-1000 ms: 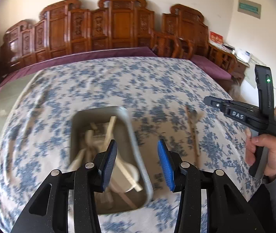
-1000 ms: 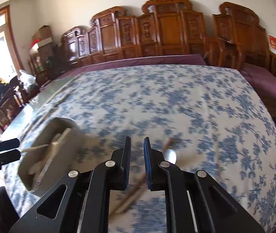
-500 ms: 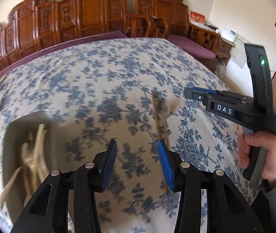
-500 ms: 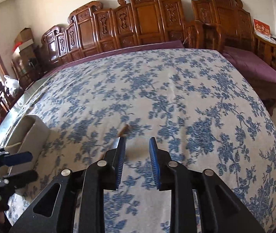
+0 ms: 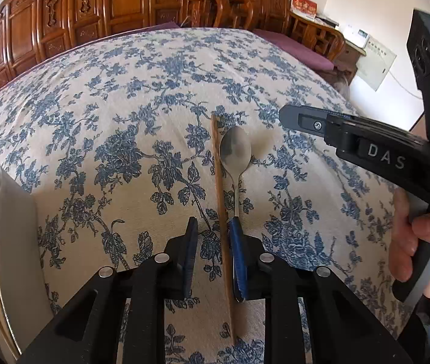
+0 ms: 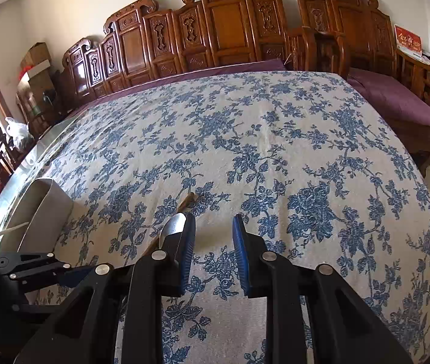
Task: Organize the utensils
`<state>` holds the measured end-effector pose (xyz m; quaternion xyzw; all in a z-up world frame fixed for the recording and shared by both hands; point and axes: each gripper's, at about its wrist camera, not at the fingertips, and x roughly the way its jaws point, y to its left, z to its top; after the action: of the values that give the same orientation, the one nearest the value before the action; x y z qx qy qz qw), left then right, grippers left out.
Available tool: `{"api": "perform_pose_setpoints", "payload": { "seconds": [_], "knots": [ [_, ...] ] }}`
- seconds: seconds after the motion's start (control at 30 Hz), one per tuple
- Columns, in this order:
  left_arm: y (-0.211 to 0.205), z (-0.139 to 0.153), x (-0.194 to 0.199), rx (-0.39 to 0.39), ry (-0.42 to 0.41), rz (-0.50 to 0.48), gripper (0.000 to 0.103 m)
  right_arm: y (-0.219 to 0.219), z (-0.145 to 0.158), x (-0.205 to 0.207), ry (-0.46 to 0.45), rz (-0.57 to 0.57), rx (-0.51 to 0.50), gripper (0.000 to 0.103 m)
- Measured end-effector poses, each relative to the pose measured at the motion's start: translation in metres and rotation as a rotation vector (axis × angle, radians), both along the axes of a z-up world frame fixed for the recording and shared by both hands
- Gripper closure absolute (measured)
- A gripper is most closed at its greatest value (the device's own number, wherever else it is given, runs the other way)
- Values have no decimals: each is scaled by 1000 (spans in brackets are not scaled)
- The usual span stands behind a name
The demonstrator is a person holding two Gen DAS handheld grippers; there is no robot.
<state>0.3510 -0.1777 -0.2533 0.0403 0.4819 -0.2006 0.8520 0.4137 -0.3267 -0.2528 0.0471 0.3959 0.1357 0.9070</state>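
Left wrist view: the left hand-held gripper [image 5: 211,242] hangs low over the floral-clothed desk [image 5: 142,97], its jaws apart around a wooden chopstick [image 5: 220,200]. A metal spoon [image 5: 235,154] lies just beside the chopstick, toward 1 o'clock. A grey utensil tray [image 5: 11,230] sits at 9 o'clock. The right hand-held gripper [image 6: 213,236], at 3 o'clock, holds nothing, jaws apart.

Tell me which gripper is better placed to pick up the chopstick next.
Left. The left gripper is open with the chopstick running between its fingers. The right gripper, also open, hovers beside the spoon, over bare tablecloth.
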Motion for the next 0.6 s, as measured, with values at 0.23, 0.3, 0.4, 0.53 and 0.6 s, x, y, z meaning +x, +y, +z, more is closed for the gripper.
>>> {"api": "perform_pose_setpoints", "payload": {
  "seconds": [0.23, 0.3, 0.4, 0.53, 0.6],
  "knots": [
    [8, 1, -2, 52, -22, 14, 99, 8, -8, 7, 27, 9, 18, 71],
    [13, 4, -4, 55, -36, 26, 99, 11, -11, 9, 33, 15, 26, 68],
    [23, 14, -8, 30, -50, 42, 99, 19, -17, 14, 48, 26, 23, 67],
    [32, 29, -16, 6, -78, 48, 99, 31, -25, 20, 70, 43, 16, 67],
    [35, 35, -18, -3, -86, 50, 99, 36, -28, 22, 82, 54, 10, 67]
  ]
}}
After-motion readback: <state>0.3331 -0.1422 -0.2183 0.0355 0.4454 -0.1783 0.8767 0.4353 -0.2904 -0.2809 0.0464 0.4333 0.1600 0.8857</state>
